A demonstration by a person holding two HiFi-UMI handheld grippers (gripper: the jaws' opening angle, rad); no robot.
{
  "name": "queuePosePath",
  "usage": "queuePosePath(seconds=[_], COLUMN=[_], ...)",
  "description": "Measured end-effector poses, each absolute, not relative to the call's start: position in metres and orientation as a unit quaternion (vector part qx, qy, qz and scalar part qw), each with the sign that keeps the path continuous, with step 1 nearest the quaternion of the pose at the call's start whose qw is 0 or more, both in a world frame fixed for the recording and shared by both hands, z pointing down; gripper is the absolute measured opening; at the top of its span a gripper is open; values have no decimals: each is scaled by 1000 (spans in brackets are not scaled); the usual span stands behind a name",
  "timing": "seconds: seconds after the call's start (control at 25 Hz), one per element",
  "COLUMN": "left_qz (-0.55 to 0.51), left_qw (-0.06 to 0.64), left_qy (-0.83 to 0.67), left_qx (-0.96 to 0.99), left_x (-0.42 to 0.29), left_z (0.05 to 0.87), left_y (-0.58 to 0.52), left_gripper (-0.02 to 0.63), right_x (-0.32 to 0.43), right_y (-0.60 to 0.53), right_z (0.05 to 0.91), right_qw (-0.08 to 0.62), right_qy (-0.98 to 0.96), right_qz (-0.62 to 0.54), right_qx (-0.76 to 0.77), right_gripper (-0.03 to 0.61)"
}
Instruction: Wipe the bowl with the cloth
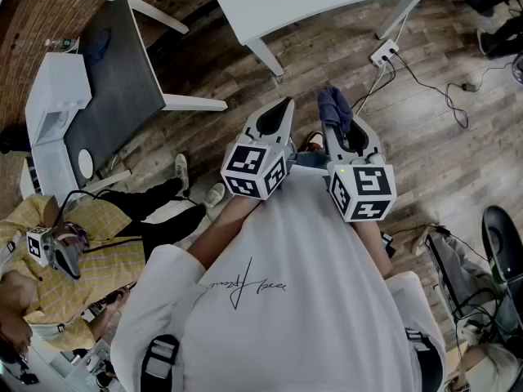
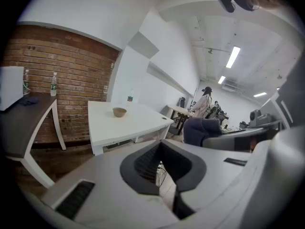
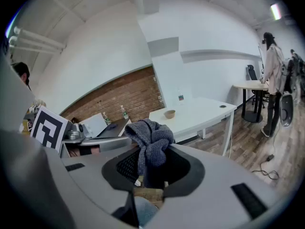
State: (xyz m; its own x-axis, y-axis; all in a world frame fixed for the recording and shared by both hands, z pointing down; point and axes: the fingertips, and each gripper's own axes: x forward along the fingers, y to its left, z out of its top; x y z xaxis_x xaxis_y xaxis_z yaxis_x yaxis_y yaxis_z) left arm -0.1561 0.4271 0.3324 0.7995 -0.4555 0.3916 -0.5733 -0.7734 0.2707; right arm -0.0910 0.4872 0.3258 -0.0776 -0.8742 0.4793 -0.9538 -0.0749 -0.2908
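Standing off from the work, both tools at chest height. Right hand-held gripper (image 3: 151,174) is pinching the cloth (image 3: 152,140), a dark grey-blue knit wad bunched up and standing proud of the jaw tips. Left hand-held gripper (image 2: 161,156) has its jaws pressed together with nothing between them. The bowl (image 3: 169,113) is small and tan. It sits alone toward the far side of the white counter (image 3: 205,111), well apart from both tools, so I judge the step in hand to be the approach, with no wiping begun. To do it well, close on the counter squarely and spread the left jaws to take the bowl's rim, since a light bowl is likely to skate under a wipe. Then bring the protruding wad down into the hollow and sweep round the wall, keeping the jaw tips off the bowl. A small bottle (image 3: 181,98) stands just behind the bowl, so keep sweeps short on that side. A power strip (image 1: 384,53) and trailing cable lie on the floor by the counter leg, a trip risk on the way in. A dark table (image 1: 114,80) and a seated person (image 1: 90,251) are off to the left, clear of the path. Another person (image 3: 272,75) stands far off to the right.
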Motion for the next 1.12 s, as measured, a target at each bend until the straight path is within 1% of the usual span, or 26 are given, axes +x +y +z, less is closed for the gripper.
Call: queuePosePath(seconds=[0.4, 0.68, 0.88, 1.12], left_qz=[153, 156, 148, 143], left_qw=[190, 182, 197, 217], left_qy=[-299, -337, -360, -360], left_qx=[922, 911, 900, 896], left_x=[-161, -179, -189, -167], left_z=[327, 329, 334, 340], left_y=[422, 421, 414, 387], left_gripper=[-5, -5, -5, -6], right_x=[-91, -47, -17, -25], right_y=[471, 469, 461, 441], right_z=[319, 313, 307, 305], right_qw=[67, 9, 40, 33], right_qy=[-696, -693, -703, -712], right_qz=[283, 286, 261, 280], right_qx=[656, 662, 661, 643], right_gripper=[109, 110, 110, 110])
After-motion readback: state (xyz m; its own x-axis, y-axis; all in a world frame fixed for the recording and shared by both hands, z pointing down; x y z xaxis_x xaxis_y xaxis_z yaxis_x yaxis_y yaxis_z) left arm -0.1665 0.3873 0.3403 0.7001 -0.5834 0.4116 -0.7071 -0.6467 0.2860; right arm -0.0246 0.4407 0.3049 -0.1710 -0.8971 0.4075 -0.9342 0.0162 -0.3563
